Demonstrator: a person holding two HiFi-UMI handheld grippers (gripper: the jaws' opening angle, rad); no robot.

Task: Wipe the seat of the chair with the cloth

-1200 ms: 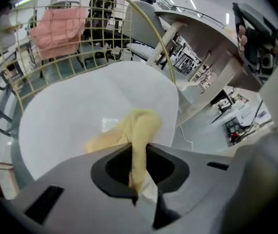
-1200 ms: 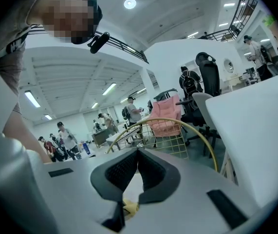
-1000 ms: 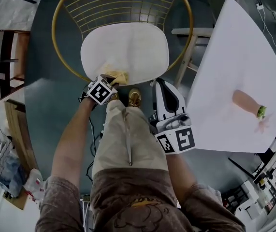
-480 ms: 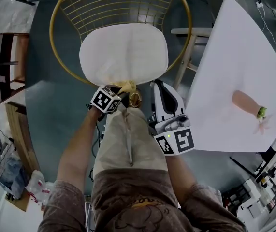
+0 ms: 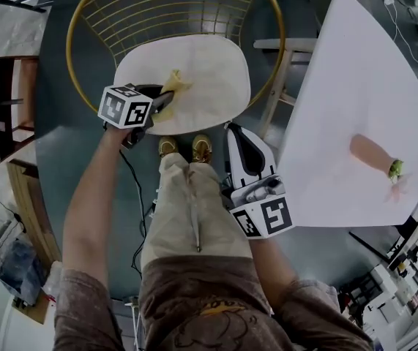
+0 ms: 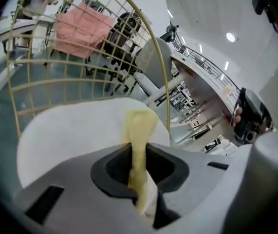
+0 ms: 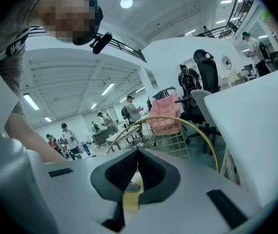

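The chair has a gold wire back [image 5: 172,9] and a white seat [image 5: 209,79]. My left gripper [image 5: 162,101] is over the seat's front left part, shut on a yellow cloth [image 5: 173,81] that rests on the cushion. In the left gripper view the cloth [image 6: 139,123] runs up out of the shut jaws onto the seat [image 6: 65,130], with the wire back [image 6: 80,62] behind. My right gripper [image 5: 232,127] hangs off the seat's front right corner, shut and holding nothing. In its own view the right gripper [image 7: 138,153] faces the wire back [image 7: 173,135].
A white table [image 5: 355,86] stands close on the right with a small orange object [image 5: 374,155] on it. A wooden stool frame [image 5: 282,86] sits between chair and table. The person's shoes [image 5: 185,148] are under the seat's front edge. A shelf [image 5: 4,101] is at the left.
My left gripper has moved up and to the left from the seat's front edge onto the cushion, dragging the yellow cloth with it. The right gripper has hardly moved.
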